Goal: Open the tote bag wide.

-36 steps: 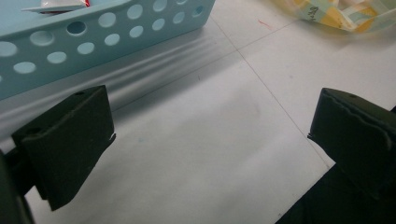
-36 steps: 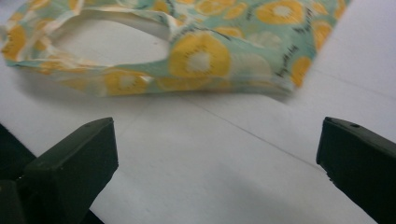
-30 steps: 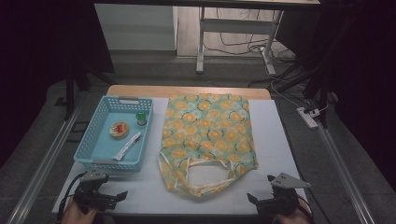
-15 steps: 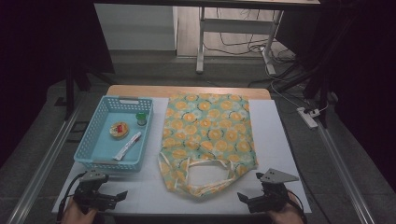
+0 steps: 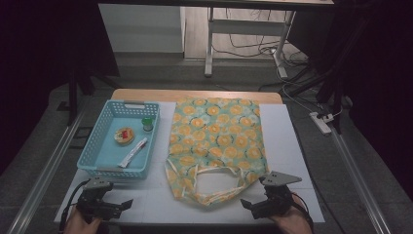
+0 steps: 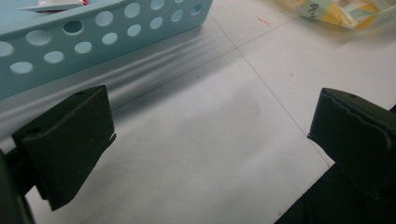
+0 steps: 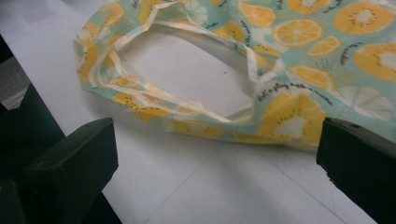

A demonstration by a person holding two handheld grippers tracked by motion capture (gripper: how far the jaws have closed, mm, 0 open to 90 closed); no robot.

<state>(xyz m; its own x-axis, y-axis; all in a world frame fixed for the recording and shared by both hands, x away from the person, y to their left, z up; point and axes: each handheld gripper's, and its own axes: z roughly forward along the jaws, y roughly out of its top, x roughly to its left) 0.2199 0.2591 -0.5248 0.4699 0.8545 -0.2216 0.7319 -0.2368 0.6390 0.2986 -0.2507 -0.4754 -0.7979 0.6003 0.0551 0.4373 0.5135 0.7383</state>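
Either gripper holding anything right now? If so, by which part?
Nothing held. Left gripper and right gripper both stand open over the white table; the fruit-print fabric tote bag lies untouched ahead of the right one.

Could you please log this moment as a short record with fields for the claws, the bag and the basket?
left claw: open, empty, over the white table near the basket
right claw: open, empty, pointing at the bag's handles
bag: fruit-print cloth, flat, handles toward the person
basket: light blue, left of the bag
basket contents: green-capped bottle, round snack, white tube
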